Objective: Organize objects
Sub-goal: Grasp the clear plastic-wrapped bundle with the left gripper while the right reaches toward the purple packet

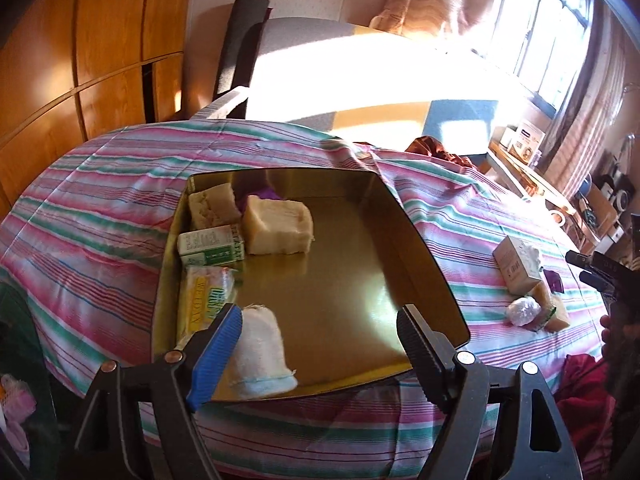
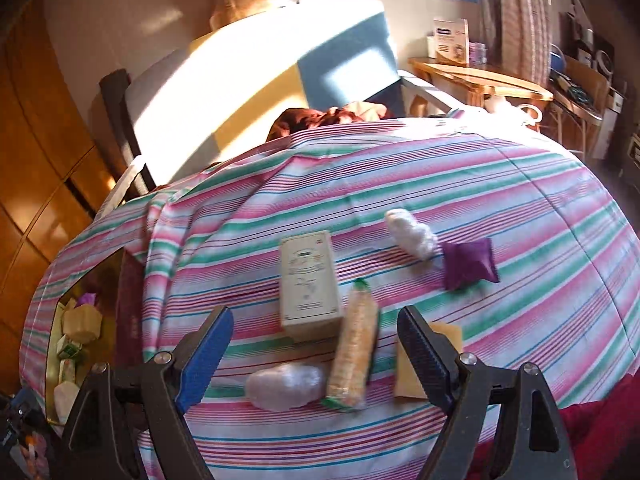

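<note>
A gold metal tin (image 1: 352, 280) lies on the striped cloth. In it are two pale soap blocks (image 1: 278, 226), a green and white box (image 1: 212, 246), a yellow packet (image 1: 206, 300) and a white cloth pouch (image 1: 260, 354). My left gripper (image 1: 320, 336) is open above the tin's near edge, the pouch by its blue finger. My right gripper (image 2: 316, 344) is open over loose items: a cream box (image 2: 308, 284), a long yellow packet (image 2: 354, 356), a clear-wrapped lump (image 2: 286, 386), a tan block (image 2: 412, 376), a white bundle (image 2: 410, 234) and a purple sachet (image 2: 470, 264).
The striped cloth (image 2: 520, 208) covers the whole table. A bed (image 1: 360, 80) lies beyond it, wooden cabinets (image 1: 80, 60) to the left, and a cluttered wooden shelf (image 2: 480, 76) under the window. The tin also shows at the far left of the right wrist view (image 2: 52, 356).
</note>
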Tool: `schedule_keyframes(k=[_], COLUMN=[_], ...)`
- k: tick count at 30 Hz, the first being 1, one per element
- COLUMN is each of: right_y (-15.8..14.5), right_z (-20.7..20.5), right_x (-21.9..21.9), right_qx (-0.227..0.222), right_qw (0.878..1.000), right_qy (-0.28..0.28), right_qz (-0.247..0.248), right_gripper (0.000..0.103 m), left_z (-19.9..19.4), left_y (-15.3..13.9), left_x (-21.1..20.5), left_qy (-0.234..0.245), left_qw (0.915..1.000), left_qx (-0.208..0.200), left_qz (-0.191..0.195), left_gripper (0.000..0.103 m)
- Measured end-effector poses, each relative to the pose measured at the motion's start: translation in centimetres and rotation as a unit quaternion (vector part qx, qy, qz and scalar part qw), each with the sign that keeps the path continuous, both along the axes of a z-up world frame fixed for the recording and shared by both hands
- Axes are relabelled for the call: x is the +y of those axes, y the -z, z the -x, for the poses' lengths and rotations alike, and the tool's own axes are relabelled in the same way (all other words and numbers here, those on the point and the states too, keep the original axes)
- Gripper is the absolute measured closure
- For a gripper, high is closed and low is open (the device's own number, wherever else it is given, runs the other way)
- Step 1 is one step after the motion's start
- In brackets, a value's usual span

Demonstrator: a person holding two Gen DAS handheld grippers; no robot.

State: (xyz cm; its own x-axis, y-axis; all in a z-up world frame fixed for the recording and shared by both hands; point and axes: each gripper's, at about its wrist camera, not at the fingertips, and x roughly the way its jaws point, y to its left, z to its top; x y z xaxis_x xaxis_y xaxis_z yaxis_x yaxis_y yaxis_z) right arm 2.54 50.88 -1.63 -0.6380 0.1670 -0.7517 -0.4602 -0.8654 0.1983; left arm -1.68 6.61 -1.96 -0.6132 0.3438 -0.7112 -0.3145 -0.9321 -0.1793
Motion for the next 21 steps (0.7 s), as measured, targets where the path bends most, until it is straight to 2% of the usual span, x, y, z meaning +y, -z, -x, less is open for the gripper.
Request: schedule_keyframes(k=[5,8,10,12,15,21], right_y=[0.6,1.7,2.1,2.0,2.2,2.4], right_z=[-2.9,-4.7,-5.6,-6.3,-6.3,-6.0], right_x=[5.8,8.6,9.5,10.0,10.0,9.9], right_qx=[0.016,0.052,0.066,0.086,0.093,0.094], right_qw=[0.996,0.986,0.979,0.974,0.973,0.973], right_qy=[0.091,0.137,0.164,0.175,0.169,0.158], right_qz=[0.008,0.079,0.101,0.111,0.128,0.140], right_gripper=[0.017,0.017,0.017,0.017,0.017,0.017], left_z=[-0.6,-1.1,-1.3,-1.5,-1.6,-1.6], left_y=[-1.0,-1.4,-1.3,-1.0,0.2,3.3], left_x=[5.0,8.7,11.2,13.7,17.4,24.2], left_qy=[0.062,0.107,0.137,0.166,0.208,0.296], left_qw=[0.9979,0.9938,0.9898,0.9851,0.9762,0.9505], left_qx=[0.014,0.024,0.026,0.025,0.022,0.018], left_qz=[0.011,0.021,0.029,0.038,0.057,0.093], left_gripper=[0.023,0.023,0.023,0.023,0.023,0.027])
